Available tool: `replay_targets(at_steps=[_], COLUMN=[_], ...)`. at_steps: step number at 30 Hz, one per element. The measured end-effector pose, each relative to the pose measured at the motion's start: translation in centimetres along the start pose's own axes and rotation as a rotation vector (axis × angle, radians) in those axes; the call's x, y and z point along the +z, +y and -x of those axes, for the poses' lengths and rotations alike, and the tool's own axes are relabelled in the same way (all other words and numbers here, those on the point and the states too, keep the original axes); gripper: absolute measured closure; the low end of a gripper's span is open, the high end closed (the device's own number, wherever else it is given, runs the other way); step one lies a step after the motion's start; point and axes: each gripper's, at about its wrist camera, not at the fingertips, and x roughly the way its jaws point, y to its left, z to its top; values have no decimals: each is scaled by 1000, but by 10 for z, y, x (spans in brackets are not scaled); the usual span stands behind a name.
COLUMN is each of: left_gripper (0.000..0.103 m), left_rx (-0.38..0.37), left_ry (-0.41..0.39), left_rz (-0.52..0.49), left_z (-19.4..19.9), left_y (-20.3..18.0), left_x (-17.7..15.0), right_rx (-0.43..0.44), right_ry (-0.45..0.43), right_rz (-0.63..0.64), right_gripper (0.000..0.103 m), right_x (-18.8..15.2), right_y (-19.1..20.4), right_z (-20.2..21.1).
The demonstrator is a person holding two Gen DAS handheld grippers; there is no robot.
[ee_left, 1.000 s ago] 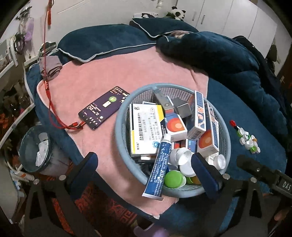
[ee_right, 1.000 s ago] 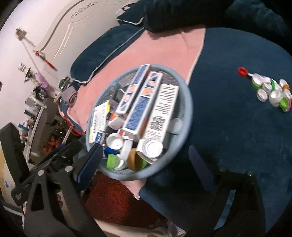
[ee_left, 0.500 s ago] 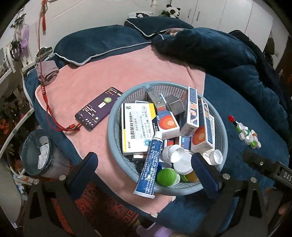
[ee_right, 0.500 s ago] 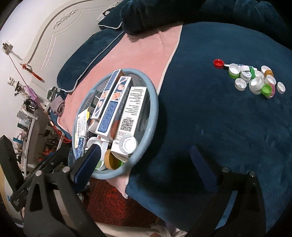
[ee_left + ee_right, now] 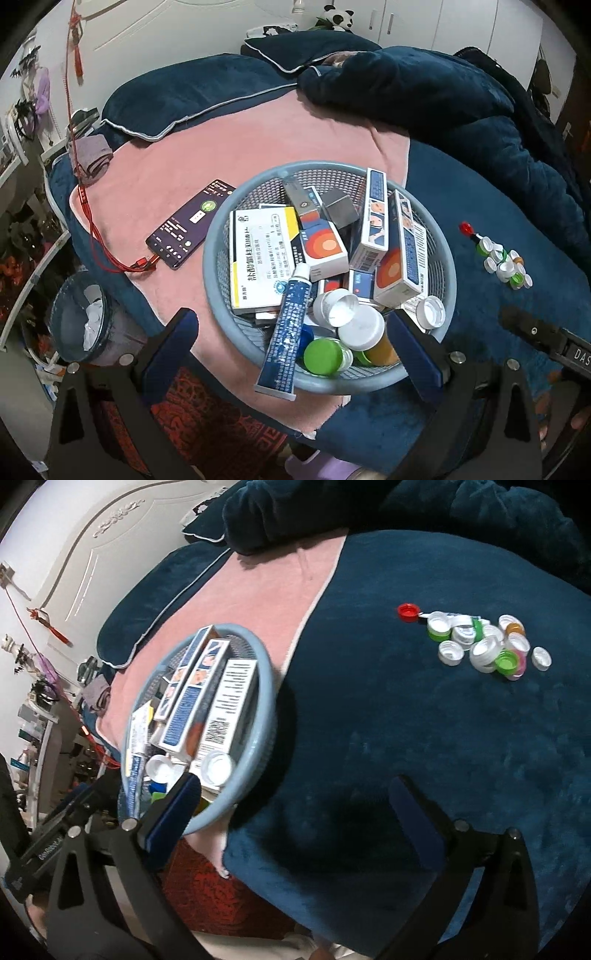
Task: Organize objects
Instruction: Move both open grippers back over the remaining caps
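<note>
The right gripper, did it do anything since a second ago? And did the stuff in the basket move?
The right gripper swung away from the basket toward the bottle caps on the blue blanket. Its jaws have just been opening, with nothing between them. Nothing was grabbed or let go. The boxes, tube and caps stayed put.

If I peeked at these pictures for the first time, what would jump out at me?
Probably the round blue basket near the bed's edge, stuffed with medicine boxes, a blue tube poking over its rim, and jars. Next, the little heap of bottle caps lying apart on the dark blue blanket, with one red cap at its end. A phone lies on the pink towel beside the basket.
</note>
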Motion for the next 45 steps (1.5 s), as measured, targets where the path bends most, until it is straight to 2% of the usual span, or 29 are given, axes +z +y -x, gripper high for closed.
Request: replay_targets(at_steps=[21,45], left_gripper=[1,1], left_rx=[-34,-126], left_ry=[9,40], left_rz=[-138,-390], left_z=[-4,-8], left_y=[-68,-218], left_x=[4,-12], right_rx=[-59,-124], right_ry=[-21,-80], right_rz=[-71,-267], right_gripper=[0,0], right_x=[-7,-31], right_y=[-55,-165], right_z=[24,71])
